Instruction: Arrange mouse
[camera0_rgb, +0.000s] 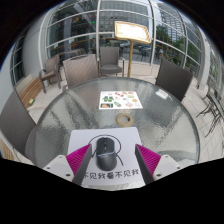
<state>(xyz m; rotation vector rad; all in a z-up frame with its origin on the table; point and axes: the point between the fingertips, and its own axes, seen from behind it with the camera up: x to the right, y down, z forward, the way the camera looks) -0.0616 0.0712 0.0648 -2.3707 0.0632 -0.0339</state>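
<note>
- Mouse (105, 153): a dark computer mouse that rests on a white printed sheet (82, 146), which lies at the near edge of a round glass table (150, 110).
- Position relative to the gripper (112, 160): the mouse sits between the two fingers, roughly centred, with a visible gap on each side. Neither magenta pad touches it.
- Jaw state: spread wide; nothing is pinched. The mouse bears on the sheet, not on the fingers.
- Long axis: appears to run away from the camera, along the line of the fingers, so the fingers flank its two long sides. Judgement: a straight closure would grip it across its width without any turn of the wrist.
- Cable: a thin dark loop seems to arc around the body of the mouse; its exact run cannot be told.
- Writing: a row of large black characters runs along the near edge of the white sheet, below the mouse; they look like Chinese script, but cannot be read reliably.
- Second printed item: a small card (119, 99) bearing coloured pictures lies near the table centre, well beyond the mouse; its text is too small to read.
- Surroundings: chairs (80, 68) stand at the far edge of the table.
</note>
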